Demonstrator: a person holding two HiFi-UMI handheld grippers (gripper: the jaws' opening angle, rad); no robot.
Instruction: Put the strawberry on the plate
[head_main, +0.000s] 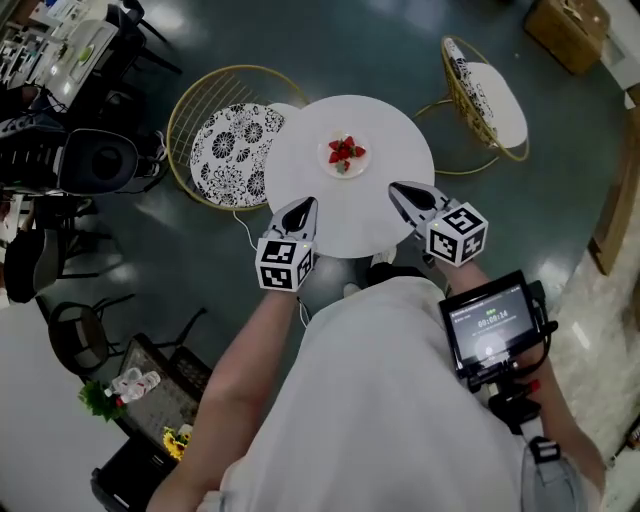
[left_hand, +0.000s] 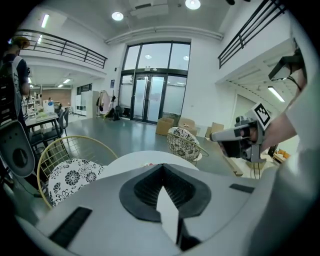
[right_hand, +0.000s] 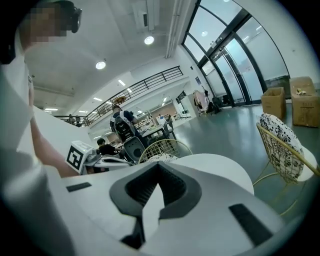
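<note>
We judge the task done as far as can be seen: the red strawberry fruit (head_main: 346, 150) lies on the small round white plate (head_main: 324, 160) near the middle of the round white table (head_main: 300, 190), in a cluster we cannot split into single berries. We count 1 plate, 1 table and 2 gold wire-framed chairs (head_main: 225, 150) with patterned cushions. The 2 grippers, the left gripper (head_main: 300, 210) and the right gripper (head_main: 400, 190), hover over the table's near edge, both clenched on nothing.
</note>
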